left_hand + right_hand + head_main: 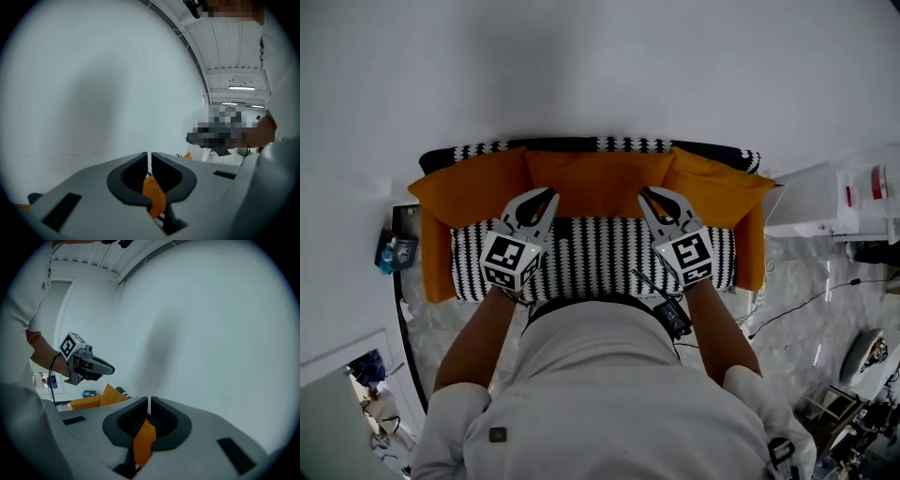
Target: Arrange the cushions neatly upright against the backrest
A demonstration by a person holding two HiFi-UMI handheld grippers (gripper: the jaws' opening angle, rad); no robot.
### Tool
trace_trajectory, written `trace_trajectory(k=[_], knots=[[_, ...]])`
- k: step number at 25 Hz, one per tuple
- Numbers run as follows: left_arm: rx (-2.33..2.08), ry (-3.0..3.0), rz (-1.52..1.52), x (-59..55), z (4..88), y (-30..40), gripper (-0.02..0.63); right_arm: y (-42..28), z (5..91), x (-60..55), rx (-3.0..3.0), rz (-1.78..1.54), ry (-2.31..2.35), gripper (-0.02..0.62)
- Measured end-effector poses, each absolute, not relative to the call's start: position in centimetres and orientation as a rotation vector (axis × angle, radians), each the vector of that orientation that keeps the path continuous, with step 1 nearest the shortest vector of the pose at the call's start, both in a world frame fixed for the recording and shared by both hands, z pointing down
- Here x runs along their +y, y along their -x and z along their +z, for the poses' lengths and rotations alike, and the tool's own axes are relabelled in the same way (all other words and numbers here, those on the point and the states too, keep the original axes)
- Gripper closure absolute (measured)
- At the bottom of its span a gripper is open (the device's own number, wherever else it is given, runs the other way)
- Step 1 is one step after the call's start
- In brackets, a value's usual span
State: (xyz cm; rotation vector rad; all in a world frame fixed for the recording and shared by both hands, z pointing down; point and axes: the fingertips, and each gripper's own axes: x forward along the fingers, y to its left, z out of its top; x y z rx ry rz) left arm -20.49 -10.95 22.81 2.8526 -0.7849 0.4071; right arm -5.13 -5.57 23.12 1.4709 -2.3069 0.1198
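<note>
A sofa with a black-and-white patterned seat [595, 258] stands against the wall. Three orange cushions lean on its backrest: left [469, 187], middle [598, 180] and right [717, 187]. My left gripper [549, 193] is at the middle cushion's lower left corner and my right gripper [645, 193] at its lower right corner. In the left gripper view the jaws [149, 155] are pinched on a fold of orange fabric [153, 192]. The right gripper [148, 402] likewise pinches orange fabric [144, 439]. Both are shut on the middle cushion.
Orange pads cover the sofa's arms, left [438, 258] and right [752, 248]. A white cabinet [811, 202] stands to the right, and a dark stand with a blue item [394, 253] to the left. Cables [806, 300] lie on the marble floor at right. A white wall rises behind.
</note>
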Motion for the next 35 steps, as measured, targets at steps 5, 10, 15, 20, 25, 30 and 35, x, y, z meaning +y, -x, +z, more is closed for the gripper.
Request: trace_trajectory(k=[5, 10, 15, 20, 25, 30, 35], knots=[[-0.810, -2.871, 0.344, -10.0, 20.4, 21.7, 0.591, 6.0, 20.8, -3.7, -2.326, 0.089, -1.516, 0.558], [-0.791, -2.864, 0.294, -8.8, 19.3, 22.9, 0.597, 7.8, 19.0, -2.4, -2.371, 0.070, -1.529, 0.568], [-0.773, -2.883, 0.303, -7.9, 19.1, 24.4, 0.597, 9.3, 18.3, -1.6, -2.371, 0.051, -1.505, 0.568], [-0.723, -2.897, 0.280, -7.6, 18.7, 25.2, 0.597, 10.6, 18.4, -1.1, -2.355, 0.078, -1.533, 0.568], [-0.657, -2.922, 0.269, -7.3, 18.2, 25.4, 0.597, 12.2, 18.3, -0.7, -2.337, 0.099, -1.570, 0.569], [-0.591, -2.926, 0.251, -6.2, 18.4, 25.4, 0.597, 12.8, 18.4, 0.6, -2.317, 0.103, -1.590, 0.569], [-0.595, -2.911, 0.237, -4.6, 18.1, 25.6, 0.597, 12.5, 17.9, 2.0, -2.320, 0.091, -1.570, 0.569]])
